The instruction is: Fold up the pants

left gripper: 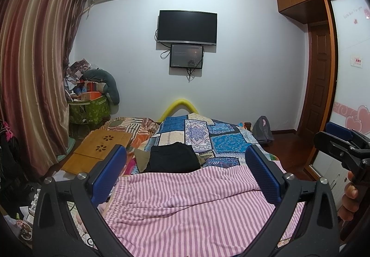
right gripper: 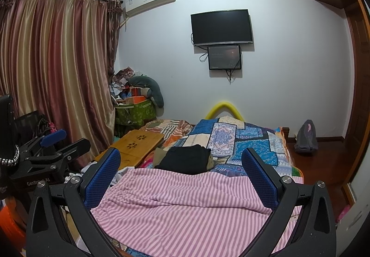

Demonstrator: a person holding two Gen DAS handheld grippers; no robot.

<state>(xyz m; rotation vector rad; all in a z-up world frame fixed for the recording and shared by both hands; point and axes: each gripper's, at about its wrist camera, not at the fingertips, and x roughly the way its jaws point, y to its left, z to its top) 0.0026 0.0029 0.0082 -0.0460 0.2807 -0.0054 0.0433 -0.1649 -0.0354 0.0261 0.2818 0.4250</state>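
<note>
Left claw wide open, holding nothing, above pink striped pants. Right claw wide open too, also empty. Pants lie flat on bed, near edge cut off by picture bottom. Behind pants, black folded clothes partly hidden. Far wall: dark TV.

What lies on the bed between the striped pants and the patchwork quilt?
A folded black garment on an olive one, just past the pink striped pants and before the blue patchwork quilt; both wrist views show it.
</note>
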